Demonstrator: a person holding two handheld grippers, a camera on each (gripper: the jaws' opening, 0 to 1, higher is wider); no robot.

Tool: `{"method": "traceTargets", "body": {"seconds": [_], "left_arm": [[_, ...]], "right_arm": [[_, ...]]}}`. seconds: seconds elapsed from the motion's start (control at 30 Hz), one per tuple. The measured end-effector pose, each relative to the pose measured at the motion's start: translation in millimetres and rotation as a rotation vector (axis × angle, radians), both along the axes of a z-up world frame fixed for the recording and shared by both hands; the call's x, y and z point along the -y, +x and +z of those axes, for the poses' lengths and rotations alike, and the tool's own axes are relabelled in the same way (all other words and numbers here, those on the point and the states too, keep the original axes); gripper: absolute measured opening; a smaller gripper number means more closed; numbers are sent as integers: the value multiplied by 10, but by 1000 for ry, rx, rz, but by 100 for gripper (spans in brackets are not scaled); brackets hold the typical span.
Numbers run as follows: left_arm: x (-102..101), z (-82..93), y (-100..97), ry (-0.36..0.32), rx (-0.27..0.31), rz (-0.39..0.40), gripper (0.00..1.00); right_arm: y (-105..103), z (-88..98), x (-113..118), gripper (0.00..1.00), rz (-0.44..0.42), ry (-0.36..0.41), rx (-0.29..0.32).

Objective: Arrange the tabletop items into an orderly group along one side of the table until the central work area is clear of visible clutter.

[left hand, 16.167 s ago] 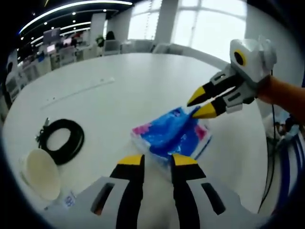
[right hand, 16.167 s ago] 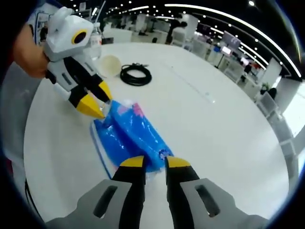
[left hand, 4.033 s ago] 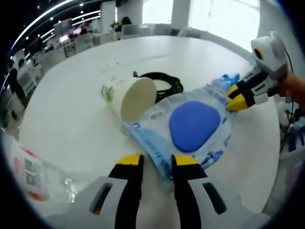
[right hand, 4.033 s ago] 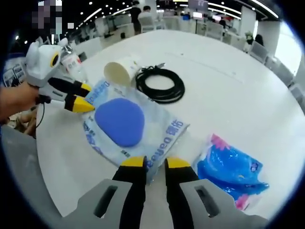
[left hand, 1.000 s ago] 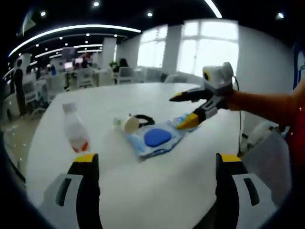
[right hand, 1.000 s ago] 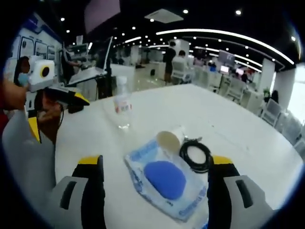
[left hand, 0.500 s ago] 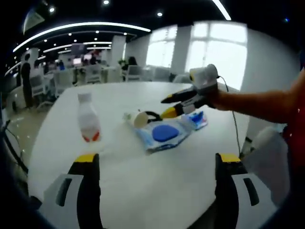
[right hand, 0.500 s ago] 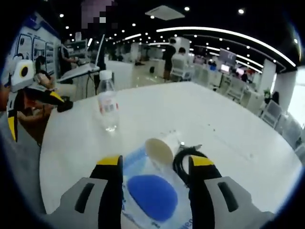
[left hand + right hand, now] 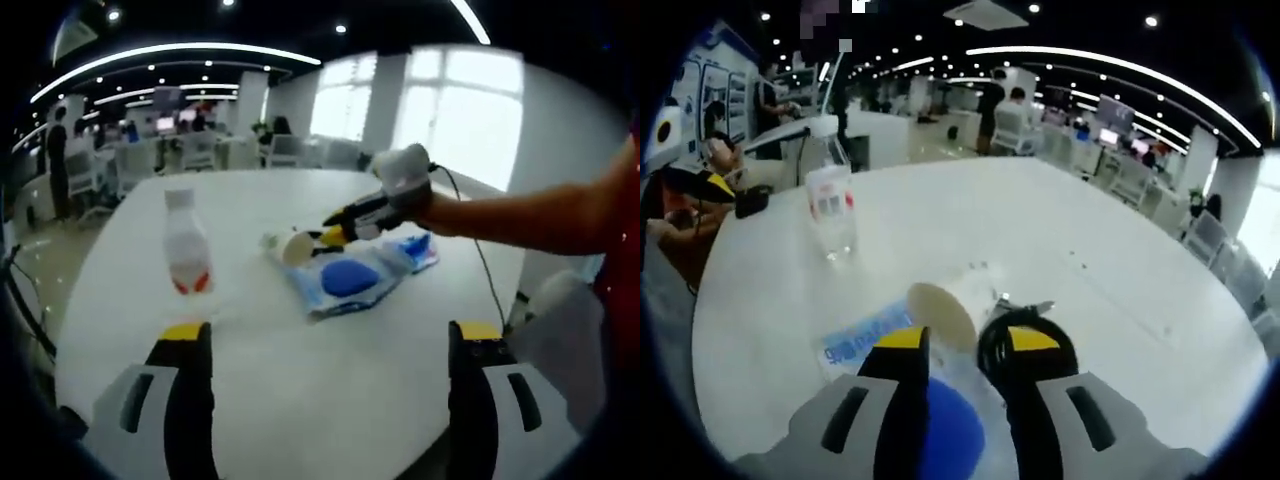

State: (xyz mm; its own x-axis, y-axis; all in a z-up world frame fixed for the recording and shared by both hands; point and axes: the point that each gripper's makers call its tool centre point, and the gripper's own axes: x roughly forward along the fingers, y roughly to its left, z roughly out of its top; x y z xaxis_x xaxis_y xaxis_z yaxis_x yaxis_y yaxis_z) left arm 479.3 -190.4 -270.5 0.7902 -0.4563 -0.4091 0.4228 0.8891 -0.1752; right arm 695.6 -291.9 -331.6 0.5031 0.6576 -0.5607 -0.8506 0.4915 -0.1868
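Your right gripper (image 9: 958,345), jaws narrowed but gripping nothing, sat nearest the tipped white paper cup (image 9: 945,305), straight ahead; left gripper (image 9: 322,335) gaped wide.

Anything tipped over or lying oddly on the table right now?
Yes: the paper cup lies on its side, open mouth toward the right gripper, next to the coiled black cable and on the edge of the blue-and-white packet. The water bottle stands upright. Nothing looks spilled.
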Motion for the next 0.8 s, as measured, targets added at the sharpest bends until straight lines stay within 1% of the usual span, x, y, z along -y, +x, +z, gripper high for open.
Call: {"method": "traceTargets", "body": {"seconds": [0.13,0.43,0.53,0.73,0.8], "left_arm": [[-9,-11,14,-3,-3,2,94],[7,-42,20,-16,-20,-4,93],[9,-50,20,-19,-25,-4,92],[21,-71,17,-20,-33,-12,91],[31,-73,14,-21,-35,-15,91]], "right_arm": [[41,-78,-28,25,-7,-4,-15],[128,-189,-78,21,-13,-15,-17],[134,-199,-97,18,-13,-13,-17],[161,-226,-105,16,-17,-15,-22],[166,-235,-104,14,-18,-15,-25]]}}
